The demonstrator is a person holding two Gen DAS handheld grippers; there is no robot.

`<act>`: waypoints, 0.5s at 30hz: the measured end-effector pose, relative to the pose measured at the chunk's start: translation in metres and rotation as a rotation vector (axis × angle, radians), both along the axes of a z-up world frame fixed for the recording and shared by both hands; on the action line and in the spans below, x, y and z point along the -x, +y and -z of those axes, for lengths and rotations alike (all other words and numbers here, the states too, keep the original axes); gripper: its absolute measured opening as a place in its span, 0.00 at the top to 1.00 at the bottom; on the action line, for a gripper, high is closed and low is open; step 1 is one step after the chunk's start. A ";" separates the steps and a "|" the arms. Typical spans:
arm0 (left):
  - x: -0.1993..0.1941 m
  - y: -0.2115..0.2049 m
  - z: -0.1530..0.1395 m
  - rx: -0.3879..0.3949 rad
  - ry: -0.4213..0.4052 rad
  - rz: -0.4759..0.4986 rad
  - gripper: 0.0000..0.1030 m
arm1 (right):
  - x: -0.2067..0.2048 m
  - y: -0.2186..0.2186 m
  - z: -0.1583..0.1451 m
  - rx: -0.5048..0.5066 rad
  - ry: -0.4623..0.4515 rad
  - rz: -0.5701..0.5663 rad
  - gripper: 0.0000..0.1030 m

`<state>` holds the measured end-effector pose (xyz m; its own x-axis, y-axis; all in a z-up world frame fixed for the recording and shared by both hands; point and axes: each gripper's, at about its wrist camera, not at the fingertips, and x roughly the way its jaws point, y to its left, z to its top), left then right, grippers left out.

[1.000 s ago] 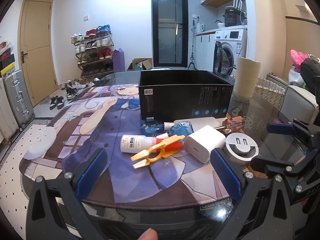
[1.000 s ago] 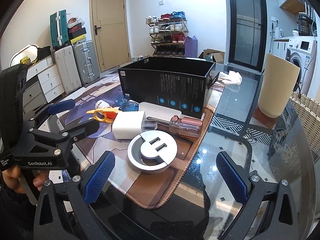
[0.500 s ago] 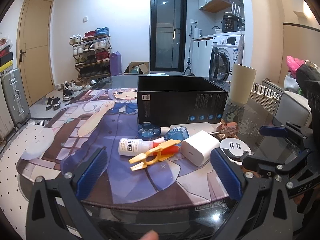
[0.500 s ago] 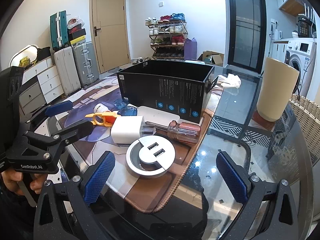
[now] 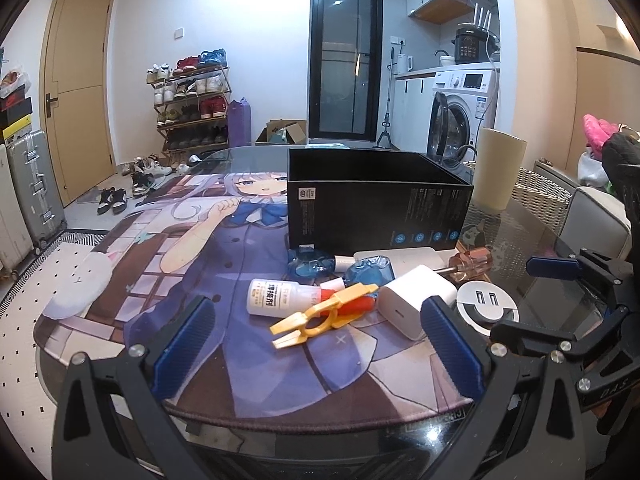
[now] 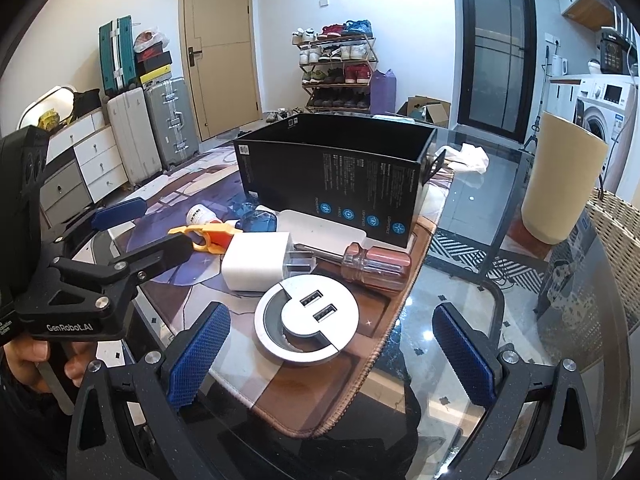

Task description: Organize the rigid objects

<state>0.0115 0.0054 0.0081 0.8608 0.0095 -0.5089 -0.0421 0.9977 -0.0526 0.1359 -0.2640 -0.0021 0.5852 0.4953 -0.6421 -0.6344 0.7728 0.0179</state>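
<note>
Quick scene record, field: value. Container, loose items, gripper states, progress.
container: black box, open top, on the printed mat
loose items: round USB hub, white charger, screwdriver, orange clip, white bottle
left gripper: open, holding nothing, facing the orange clip
right gripper: open, holding nothing, facing the USB hub
progress: listed items all outside the box

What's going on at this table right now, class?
A person holds a gripper in each hand over a pile of small items on a printed mat. Both the left gripper and the right gripper hover with jaws open, holding nothing. The round USB hub, white charger, screwdriver and yellow clip lie loose in front of the black box.
</note>
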 end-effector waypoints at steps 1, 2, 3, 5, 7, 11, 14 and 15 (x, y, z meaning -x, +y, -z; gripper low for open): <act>0.000 0.001 0.000 0.003 0.000 0.000 0.00 | 0.000 0.000 0.000 0.002 0.001 0.000 0.00; 0.000 0.002 0.000 0.008 0.001 0.003 0.00 | 0.000 0.000 0.000 0.005 0.002 -0.002 0.00; -0.001 0.002 0.000 0.013 0.002 0.005 0.00 | 0.000 0.001 0.001 0.008 0.002 -0.002 0.00; -0.002 0.002 0.000 0.015 0.001 0.004 0.00 | -0.001 0.001 0.001 0.009 0.000 -0.004 0.00; -0.003 0.003 0.000 0.012 0.006 -0.001 0.00 | -0.003 0.002 0.002 0.019 0.008 0.000 0.00; -0.006 0.002 -0.002 -0.002 0.009 -0.001 0.00 | -0.006 0.004 0.006 0.033 0.029 0.000 0.00; -0.007 0.003 -0.003 -0.003 0.012 -0.006 0.00 | -0.008 0.006 0.008 0.043 0.037 0.002 0.00; -0.008 0.003 -0.003 0.000 0.015 -0.005 0.00 | -0.008 0.006 0.008 0.042 0.039 0.004 0.00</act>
